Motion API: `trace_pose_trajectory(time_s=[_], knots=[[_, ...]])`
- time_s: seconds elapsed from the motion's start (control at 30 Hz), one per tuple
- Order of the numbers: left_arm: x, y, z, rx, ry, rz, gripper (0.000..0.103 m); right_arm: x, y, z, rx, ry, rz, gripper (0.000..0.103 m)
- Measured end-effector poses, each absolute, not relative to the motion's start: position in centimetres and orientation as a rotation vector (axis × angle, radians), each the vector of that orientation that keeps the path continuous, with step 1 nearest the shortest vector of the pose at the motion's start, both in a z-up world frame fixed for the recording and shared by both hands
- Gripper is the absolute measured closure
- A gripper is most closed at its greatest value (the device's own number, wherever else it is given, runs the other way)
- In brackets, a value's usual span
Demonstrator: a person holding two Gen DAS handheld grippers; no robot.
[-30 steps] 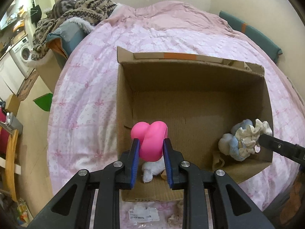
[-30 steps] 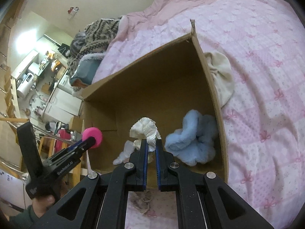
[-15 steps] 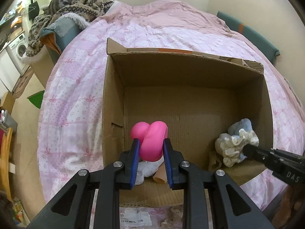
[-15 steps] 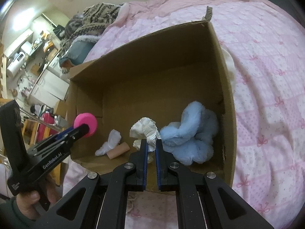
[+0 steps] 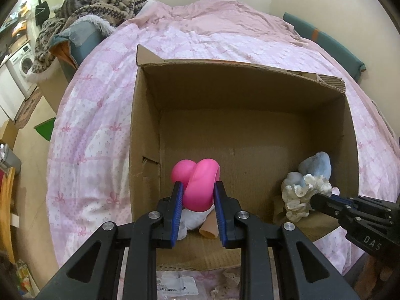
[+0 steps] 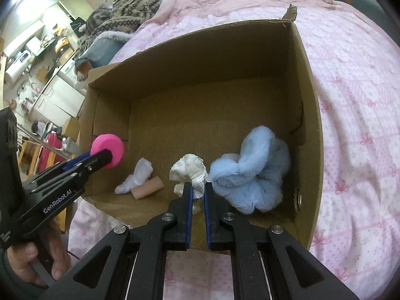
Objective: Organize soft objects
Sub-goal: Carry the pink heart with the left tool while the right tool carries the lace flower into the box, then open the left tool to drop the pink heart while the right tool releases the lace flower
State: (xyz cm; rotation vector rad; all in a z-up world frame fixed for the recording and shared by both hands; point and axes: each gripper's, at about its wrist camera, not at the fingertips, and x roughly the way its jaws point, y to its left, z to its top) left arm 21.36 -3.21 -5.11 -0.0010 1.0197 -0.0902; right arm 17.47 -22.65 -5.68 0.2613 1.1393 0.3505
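Note:
An open cardboard box (image 5: 240,92) lies on a pink bed. My left gripper (image 5: 197,190) is shut on a pink soft toy (image 5: 200,182) and holds it above the box's near left part; it also shows in the right wrist view (image 6: 110,150). My right gripper (image 6: 197,190) is shut on a cream lace cloth (image 6: 190,172), held over the box's near edge; the cloth also shows in the left wrist view (image 5: 300,195). Inside the box lie a fluffy blue cloth (image 6: 252,172), a white cloth (image 6: 137,177) and a tan roll (image 6: 147,187).
The box (image 6: 200,57) rests on a pink patterned quilt (image 5: 95,125). A patterned blanket heap (image 5: 100,2) lies on a bin at the far left. A plastic packet (image 5: 175,285) and a lace piece lie on the bed before the box. A room with appliances lies left.
Both grippers have moved forward and down toward the box, each still holding its item. The box now fills more of both views.

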Motion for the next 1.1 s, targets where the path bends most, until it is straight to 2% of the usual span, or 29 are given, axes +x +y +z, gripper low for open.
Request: trace_pose_trajectory(time_s=[0.3, 0.47, 0.57, 0.6, 0.7, 0.97, 1.0, 1.07, 1.1], knots=[[21.0, -3.4, -5.0, 0.016, 1.0, -0.092, 0.081, 17.6, -22.5, -5.7, 0.265, 1.136, 0.346, 0.093], [20.9, -3.5, -4.8, 0.018, 0.99, -0.098, 0.081, 17.6, -22.7, -5.5, 0.285, 1.12, 0.351, 0.087], [20.8, -3.5, -4.6, 0.013, 0.986, -0.106, 0.081, 17.5, -23.0, -5.3, 0.299, 1.108, 0.352, 0.075], [20.7, -3.6, -4.6, 0.017, 0.984, -0.109, 0.081, 17.5, -23.1, -5.2, 0.307, 1.103, 0.354, 0.068], [20.6, -3.8, -4.5, 0.031, 0.981, -0.111, 0.081, 17.5, -23.5, -4.9, 0.333, 1.081, 0.356, 0.038], [20.0, -3.5, -3.5, 0.011, 0.956, -0.111, 0.079, 17.2, -24.7, -3.5, 0.402, 1.005, 0.368, 0.038], [19.9, -3.5, -3.4, 0.005, 0.953, -0.111, 0.075, 17.2, -24.8, -3.4, 0.404, 1.005, 0.364, 0.037], [19.6, -3.2, -3.1, -0.006, 0.952, -0.102, 0.059, 17.1, -24.9, -3.3, 0.409, 1.005, 0.36, 0.037], [19.4, -3.1, -2.9, -0.011, 0.948, -0.095, 0.048, 17.0, -25.0, -3.3, 0.409, 1.003, 0.356, 0.037]])
